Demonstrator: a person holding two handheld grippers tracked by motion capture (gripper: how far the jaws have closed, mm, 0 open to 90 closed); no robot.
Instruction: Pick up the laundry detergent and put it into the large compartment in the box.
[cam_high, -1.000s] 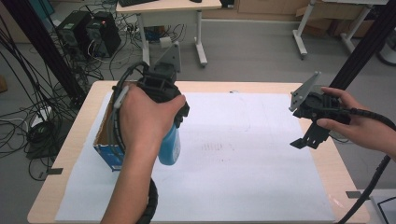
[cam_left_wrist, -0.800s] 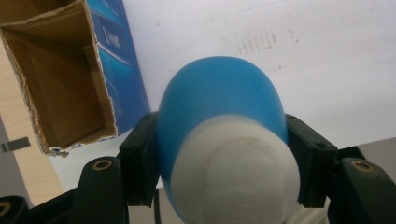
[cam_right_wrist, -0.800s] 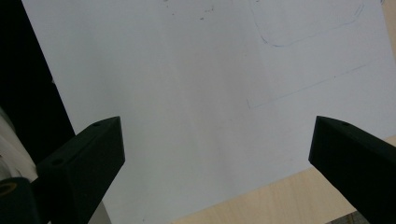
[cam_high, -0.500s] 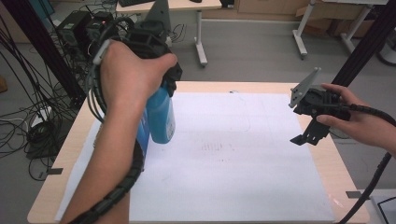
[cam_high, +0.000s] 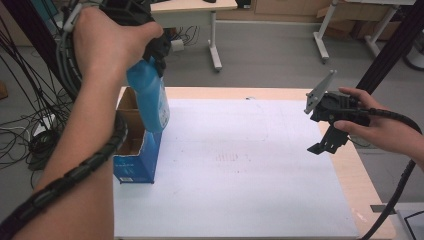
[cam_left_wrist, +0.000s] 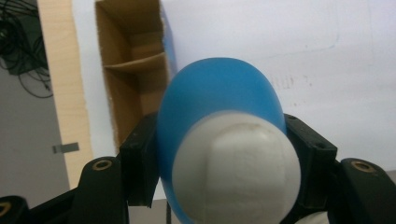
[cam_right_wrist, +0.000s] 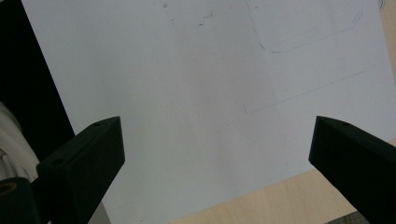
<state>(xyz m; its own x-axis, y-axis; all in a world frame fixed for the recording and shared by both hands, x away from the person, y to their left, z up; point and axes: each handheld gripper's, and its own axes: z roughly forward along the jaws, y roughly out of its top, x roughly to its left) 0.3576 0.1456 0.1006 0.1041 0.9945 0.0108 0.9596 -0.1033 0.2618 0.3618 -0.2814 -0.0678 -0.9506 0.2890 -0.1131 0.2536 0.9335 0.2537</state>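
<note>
High view first: the table (cam_high: 260, 92), under a white sheet (cam_high: 240, 170), carries a blue cardboard box (cam_high: 137, 162) standing open-topped near its left edge. That box serves as the landmark. Since a second ago the blue bottle (cam_high: 150, 100) has come up out of the box: then it sat low beside the carton, now it hangs above the box's open top, its base just clear of the rim. The left gripper (cam_high: 150, 45) is clamped around the bottle's neck end, jaws pressed on both sides; the left gripper view shows the bottle (cam_left_wrist: 219, 116) with its white cap (cam_left_wrist: 236, 172) wedged between them, the empty box (cam_left_wrist: 135, 79) below. The extraction looks done, so what remains is probably setting the bottle down on the sheet right of the box. Well to the right of the box, the right gripper (cam_high: 327, 142) hovers over the sheet, jaws spread wide with nothing between them.
</note>
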